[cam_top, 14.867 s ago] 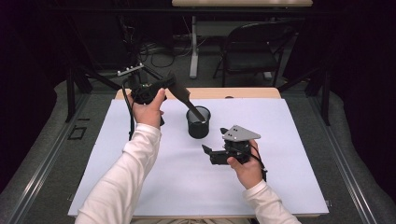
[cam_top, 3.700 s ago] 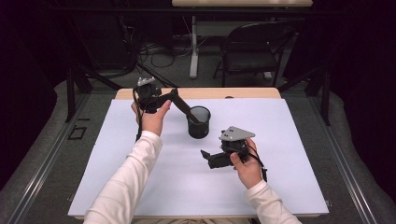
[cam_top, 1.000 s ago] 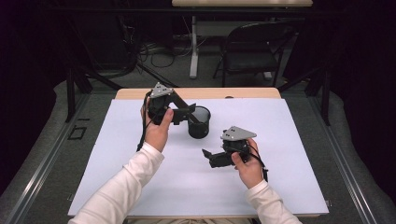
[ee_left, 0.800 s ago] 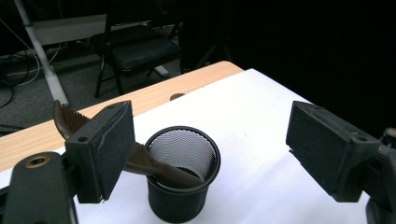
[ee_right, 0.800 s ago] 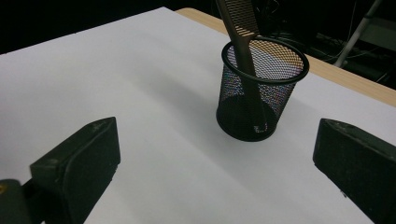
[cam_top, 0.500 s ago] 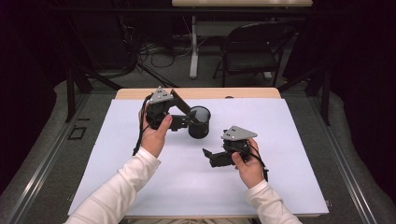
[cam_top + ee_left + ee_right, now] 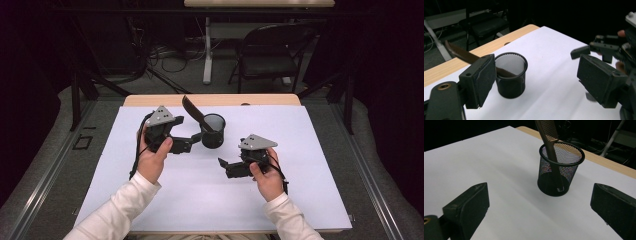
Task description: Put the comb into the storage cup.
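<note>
Nearest, the right tool hovers low over the white surface, its jaws spread wide and holding nothing; in the high view its tips are small and hard to make out. Farther on, the left tool sits just beside the mesh cup, jaws wide apart and empty. A brown comb stands tilted inside the cup, its top cut off in the right gripper view. No writing seems legible anywhere. Beyond the surface stands a chair.
</note>
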A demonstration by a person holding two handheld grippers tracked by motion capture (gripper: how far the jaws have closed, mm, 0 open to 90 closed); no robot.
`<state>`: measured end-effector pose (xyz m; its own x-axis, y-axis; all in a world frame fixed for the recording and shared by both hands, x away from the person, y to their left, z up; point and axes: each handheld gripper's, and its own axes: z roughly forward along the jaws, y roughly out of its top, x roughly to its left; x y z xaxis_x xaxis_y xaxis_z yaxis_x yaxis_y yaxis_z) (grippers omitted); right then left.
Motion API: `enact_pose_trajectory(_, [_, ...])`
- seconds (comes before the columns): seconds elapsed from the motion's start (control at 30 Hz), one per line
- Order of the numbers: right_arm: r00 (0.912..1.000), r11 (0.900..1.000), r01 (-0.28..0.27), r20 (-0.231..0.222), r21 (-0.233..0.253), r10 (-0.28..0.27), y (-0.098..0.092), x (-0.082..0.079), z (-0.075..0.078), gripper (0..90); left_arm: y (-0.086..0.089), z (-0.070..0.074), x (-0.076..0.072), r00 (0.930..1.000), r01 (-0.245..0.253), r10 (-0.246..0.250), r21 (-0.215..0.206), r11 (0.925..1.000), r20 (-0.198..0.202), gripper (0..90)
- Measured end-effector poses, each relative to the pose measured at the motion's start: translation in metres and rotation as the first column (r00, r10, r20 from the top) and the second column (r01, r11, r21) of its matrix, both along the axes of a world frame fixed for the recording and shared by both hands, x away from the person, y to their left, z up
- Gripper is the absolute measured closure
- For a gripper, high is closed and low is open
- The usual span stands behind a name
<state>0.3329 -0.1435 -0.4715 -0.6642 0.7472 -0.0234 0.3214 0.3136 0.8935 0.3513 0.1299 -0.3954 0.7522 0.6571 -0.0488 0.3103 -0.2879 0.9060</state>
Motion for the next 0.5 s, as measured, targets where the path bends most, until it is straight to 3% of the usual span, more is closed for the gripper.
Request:
enact_pose_trajectory(0.3, [1.0, 1.0, 0.002, 0.0, 0.001, -0.002, -0.001, 0.0, 0.0, 2.0, 0.015, -0.01, -0.024, 0.9998, 0.021, -0.021, -0.004, 0.9998, -0.003, 16.0])
enact_pose_trajectory(0.5, [1.0, 1.0, 0.002, 0.002, -0.002, -0.002, 0.0, 0.0, 0.001, 2.0, 0.024, -0.02, -0.039, 0.9996, 0.022, -0.022, 0.012, 0.9997, 0.019, 16.0])
